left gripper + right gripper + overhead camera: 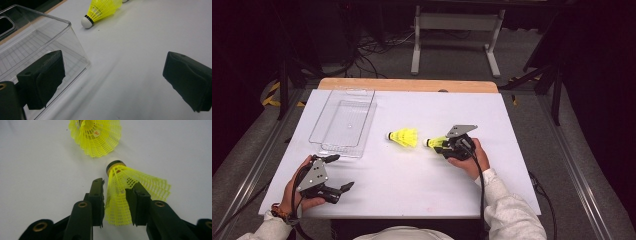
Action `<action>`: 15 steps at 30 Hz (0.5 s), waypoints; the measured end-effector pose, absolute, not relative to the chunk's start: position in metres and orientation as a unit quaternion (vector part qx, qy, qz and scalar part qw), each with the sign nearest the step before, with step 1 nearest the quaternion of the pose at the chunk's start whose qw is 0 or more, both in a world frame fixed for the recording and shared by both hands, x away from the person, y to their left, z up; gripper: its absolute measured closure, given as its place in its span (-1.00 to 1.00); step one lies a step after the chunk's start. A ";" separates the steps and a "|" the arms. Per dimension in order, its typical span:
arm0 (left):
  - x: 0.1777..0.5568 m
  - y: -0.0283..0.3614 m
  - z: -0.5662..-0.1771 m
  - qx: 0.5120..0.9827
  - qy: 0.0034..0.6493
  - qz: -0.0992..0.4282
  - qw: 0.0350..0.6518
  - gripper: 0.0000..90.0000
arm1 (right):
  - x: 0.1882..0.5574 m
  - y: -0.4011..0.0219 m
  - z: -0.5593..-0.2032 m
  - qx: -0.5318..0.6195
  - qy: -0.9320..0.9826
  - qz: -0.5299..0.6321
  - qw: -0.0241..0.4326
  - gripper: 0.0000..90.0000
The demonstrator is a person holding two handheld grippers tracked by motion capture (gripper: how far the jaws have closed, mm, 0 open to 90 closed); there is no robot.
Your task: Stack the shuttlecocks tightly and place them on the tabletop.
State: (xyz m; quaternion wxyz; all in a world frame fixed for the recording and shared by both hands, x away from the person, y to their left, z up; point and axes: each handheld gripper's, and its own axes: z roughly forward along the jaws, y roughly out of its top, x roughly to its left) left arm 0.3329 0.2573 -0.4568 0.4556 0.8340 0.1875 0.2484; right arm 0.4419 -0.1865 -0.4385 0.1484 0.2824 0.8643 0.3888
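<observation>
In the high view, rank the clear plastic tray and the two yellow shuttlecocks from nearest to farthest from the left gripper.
From the left gripper, at the table's near left:
1. Clear plastic tray, just beyond it on the left side.
2. Free yellow plastic shuttlecock, lying mid-table to the right.
3. Yellow plastic shuttlecock between the right gripper's jaws, farther right still.
</observation>
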 end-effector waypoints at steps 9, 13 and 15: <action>0.333 0.258 -0.457 0.833 0.189 0.248 0.457 -0.89 | 0.439 -0.191 -0.445 0.286 0.870 0.375 0.144 0.61; 0.333 0.259 -0.456 0.831 0.189 0.248 0.460 -0.89 | 0.436 -0.187 -0.446 0.268 0.881 0.358 0.154 0.94; 0.334 0.260 -0.456 0.831 0.189 0.248 0.461 -0.89 | 0.435 -0.185 -0.446 0.263 0.884 0.352 0.160 0.98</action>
